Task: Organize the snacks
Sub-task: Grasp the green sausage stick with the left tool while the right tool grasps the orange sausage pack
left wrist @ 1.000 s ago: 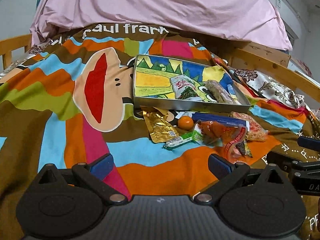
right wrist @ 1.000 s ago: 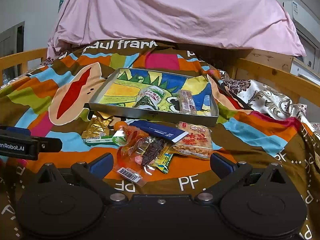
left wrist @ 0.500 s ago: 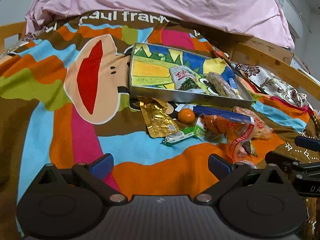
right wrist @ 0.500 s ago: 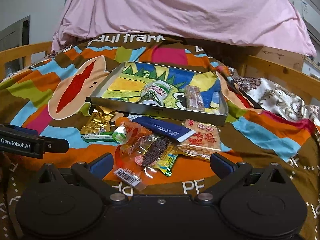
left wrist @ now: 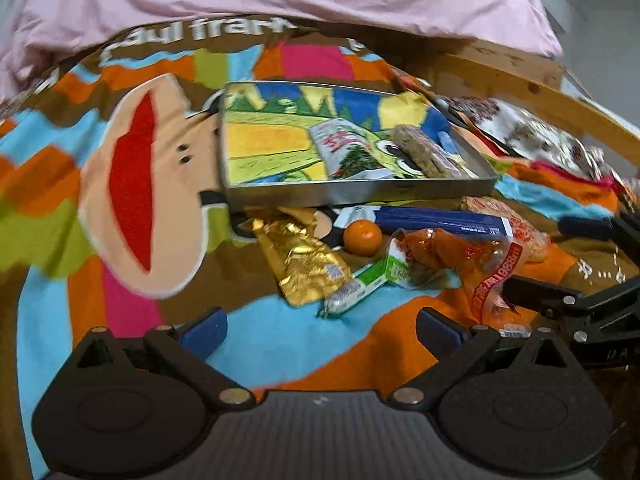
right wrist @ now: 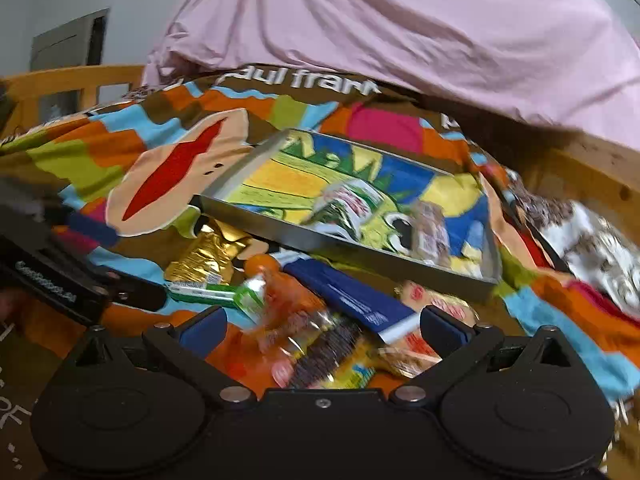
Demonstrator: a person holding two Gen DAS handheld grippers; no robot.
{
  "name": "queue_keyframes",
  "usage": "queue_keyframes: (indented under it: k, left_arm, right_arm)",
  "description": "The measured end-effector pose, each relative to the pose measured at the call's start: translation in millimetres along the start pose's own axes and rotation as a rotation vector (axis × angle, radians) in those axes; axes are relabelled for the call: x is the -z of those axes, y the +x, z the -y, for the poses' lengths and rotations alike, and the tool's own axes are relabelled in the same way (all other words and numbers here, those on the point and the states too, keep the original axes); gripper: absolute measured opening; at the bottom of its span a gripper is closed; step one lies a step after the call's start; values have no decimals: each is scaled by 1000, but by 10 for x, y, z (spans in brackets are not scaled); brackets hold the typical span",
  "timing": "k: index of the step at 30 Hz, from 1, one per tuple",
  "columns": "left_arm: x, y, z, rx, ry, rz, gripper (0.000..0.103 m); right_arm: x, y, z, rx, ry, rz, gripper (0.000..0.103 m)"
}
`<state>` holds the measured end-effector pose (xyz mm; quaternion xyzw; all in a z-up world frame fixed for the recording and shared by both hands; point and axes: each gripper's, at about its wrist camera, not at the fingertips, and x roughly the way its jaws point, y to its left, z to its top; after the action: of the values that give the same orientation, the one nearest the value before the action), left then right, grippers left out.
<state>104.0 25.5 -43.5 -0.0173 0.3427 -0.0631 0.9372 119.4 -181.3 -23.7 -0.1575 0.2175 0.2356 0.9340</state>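
Both claws wide open, empty; right gripper (right wrist: 322,330) should drop low, pinch the orange bag (right wrist: 292,312) by its edge; then into tray (right wrist: 340,246) w/o snagging neighbours; left gripper (left wrist: 322,330) hovers nr gold packet (left wrist: 308,264).

Premises: a home bedroom. A bed with a wooden frame (right wrist: 72,80) carries a multicoloured cartoon-print blanket (left wrist: 120,216) lettered "paul frank". A pink quilt (right wrist: 400,28) is heaped at the far end. A patterned satin cloth (right wrist: 592,236) lies along the right rail. Plain wall and a door (right wrist: 68,44) stand behind.
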Motion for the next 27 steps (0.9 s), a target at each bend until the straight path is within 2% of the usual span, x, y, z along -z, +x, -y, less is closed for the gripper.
queue_keyframes:
  k: [5, 8, 15, 18, 21, 27]
  left_arm:
    - [-123, 133, -3, 33, 134, -19, 103]
    - [-169, 185, -12, 69, 183, -14, 103]
    - [-246, 316, 129, 122, 392, 0, 102]
    - [-231, 359, 191, 141, 472, 2, 100]
    - [-225, 407, 224, 138, 534, -5, 92]
    - [-271, 519, 226, 203, 563, -50, 69]
  right_arm:
    - [-48, 26, -50, -1, -34, 21, 102]
    - [-60, 95, -150, 54, -116, 4, 102]
    - [-2, 285, -361, 120, -339, 1, 100]
    - [30, 358, -407, 139, -422, -3, 93]
    - [38, 427, -413, 147, -459, -29, 90]
    - [54, 565, -450, 110, -529, -80, 82]
